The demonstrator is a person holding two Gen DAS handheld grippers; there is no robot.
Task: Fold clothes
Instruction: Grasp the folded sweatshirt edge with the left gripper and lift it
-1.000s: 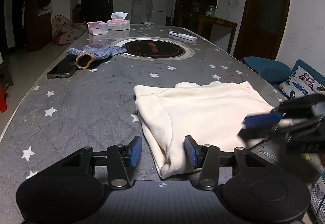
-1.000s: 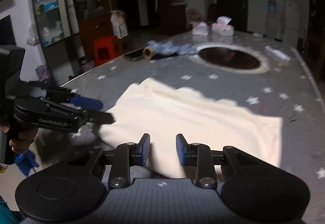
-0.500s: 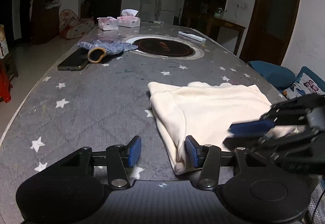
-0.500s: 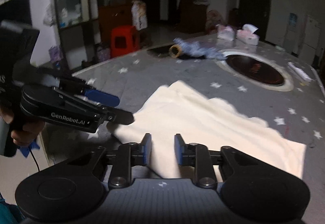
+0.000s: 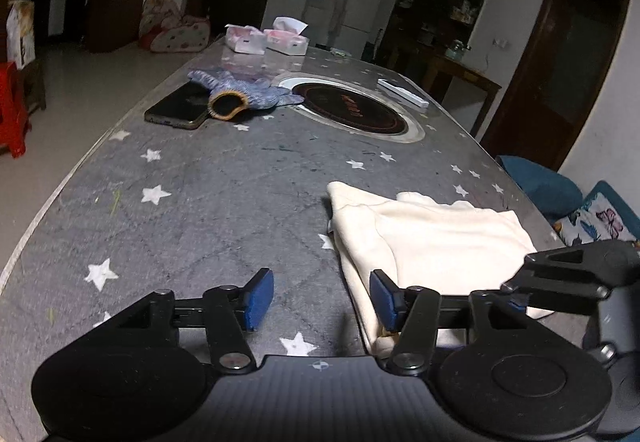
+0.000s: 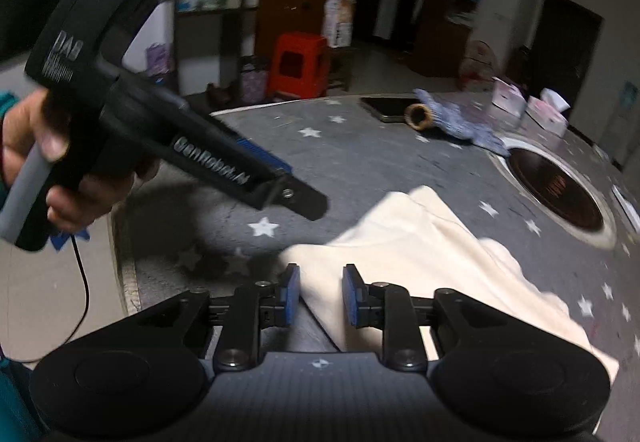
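- Left wrist view: your left claw point(image 5: 321, 300) is spread wide with nothing between its blue pads, hovering over the starred grey table point(image 5: 224, 201). Its right-hand pad sits just beside the near edge of the folded cream garment point(image 5: 432, 242).
- The right claw point(image 5: 520, 292) reaches in over the garment's near right corner; you cannot tell here how far it is parted.
- Beyond the garment lie a phone point(image 5: 178, 110), a blue knit glove point(image 5: 244, 95) and a round cooktop point(image 5: 352, 109).
- Right wrist view: your right claw point(image 6: 319, 296) is partly parted, its pads either side of the garment's point(image 6: 432, 262) near corner without pinching it.
- Your left hand point(image 6: 52, 165) holds the left claw point(image 6: 308, 203) above the table point(image 6: 360, 169), left of the garment.
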